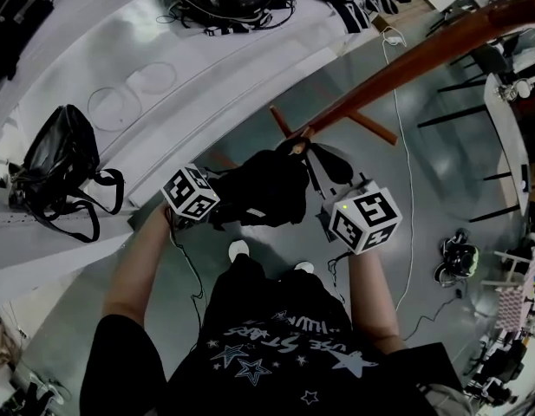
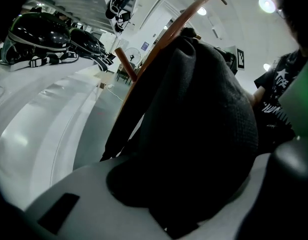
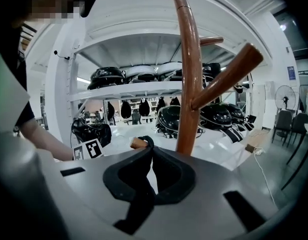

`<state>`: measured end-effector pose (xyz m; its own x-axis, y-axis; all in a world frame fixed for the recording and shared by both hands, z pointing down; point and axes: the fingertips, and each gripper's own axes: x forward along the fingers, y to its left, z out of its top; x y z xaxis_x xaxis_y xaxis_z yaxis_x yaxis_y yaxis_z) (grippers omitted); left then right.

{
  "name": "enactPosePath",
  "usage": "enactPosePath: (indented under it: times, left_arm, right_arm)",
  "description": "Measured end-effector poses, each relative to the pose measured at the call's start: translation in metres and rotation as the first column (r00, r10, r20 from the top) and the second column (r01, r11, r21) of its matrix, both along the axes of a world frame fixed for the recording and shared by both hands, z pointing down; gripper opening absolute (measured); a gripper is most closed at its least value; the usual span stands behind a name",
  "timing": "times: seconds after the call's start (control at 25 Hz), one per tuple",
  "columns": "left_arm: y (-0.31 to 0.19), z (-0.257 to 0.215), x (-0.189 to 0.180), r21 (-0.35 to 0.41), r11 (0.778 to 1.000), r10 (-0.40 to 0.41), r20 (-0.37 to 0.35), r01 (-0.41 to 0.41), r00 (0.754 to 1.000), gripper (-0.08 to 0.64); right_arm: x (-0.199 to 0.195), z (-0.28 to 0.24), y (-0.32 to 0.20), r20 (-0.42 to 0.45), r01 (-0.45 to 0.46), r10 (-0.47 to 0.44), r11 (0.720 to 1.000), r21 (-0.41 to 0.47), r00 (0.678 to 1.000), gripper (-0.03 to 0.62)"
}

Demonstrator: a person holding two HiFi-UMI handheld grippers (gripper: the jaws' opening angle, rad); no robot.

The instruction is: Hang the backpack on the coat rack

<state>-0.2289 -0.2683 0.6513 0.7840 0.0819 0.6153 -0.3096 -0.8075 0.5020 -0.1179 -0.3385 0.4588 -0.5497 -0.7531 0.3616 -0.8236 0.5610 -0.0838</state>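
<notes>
At 12 o'clock before you, against the coat rack (image 1: 406, 63): backpack (image 1: 269, 189), judged soft, saggy. Your left gripper (image 1: 222, 208) clamps its fabric body; right gripper (image 3: 148, 151) pinches the top loop (image 3: 139, 196), likely your best hold.

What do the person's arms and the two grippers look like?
The left gripper and right gripper each bear a white cube with black square markers. Their fingers are grey with black pads. Thin cables hang below. Short black sleeves.
</notes>
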Motion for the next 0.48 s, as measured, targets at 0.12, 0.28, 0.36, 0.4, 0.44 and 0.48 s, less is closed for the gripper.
enactPosePath:
  times: [0.12,0.28,0.36,0.4,0.44,0.48]
  left_arm:
    - [-0.007,0.009,0.005,-0.002,1.0,0.022,0.017,-0.022,1.0,0.077]
    - [-0.015,0.02,0.011,0.002,0.999,0.041,0.034,-0.041,0.999,0.077]
    - [-0.018,0.025,0.014,-0.001,0.999,0.038,0.035,-0.038,0.999,0.077]
    - [-0.019,0.027,0.016,-0.002,0.999,0.035,0.036,-0.035,0.999,0.077]
    - [-0.021,0.029,0.017,-0.003,1.0,0.03,0.037,-0.03,0.999,0.077]
    - [-0.023,0.031,0.018,-0.004,1.0,0.025,0.037,-0.025,0.999,0.078]
  right_arm:
    - [0.006,0.01,-0.004,-0.042,-0.027,0.026,1.0,-0.014,0.999,0.018]
    - [0.012,0.021,-0.008,-0.054,-0.062,0.06,0.998,-0.031,0.997,0.018]
    - [0.016,0.026,-0.011,-0.051,-0.077,0.075,0.996,-0.039,0.996,0.018]
    - [0.018,0.028,-0.012,-0.051,-0.083,0.08,0.996,-0.042,0.995,0.018]
    - [0.019,0.029,-0.013,-0.052,-0.087,0.085,0.995,-0.044,0.995,0.018]
    - [0.02,0.03,-0.015,-0.055,-0.092,0.089,0.995,-0.043,0.994,0.018]
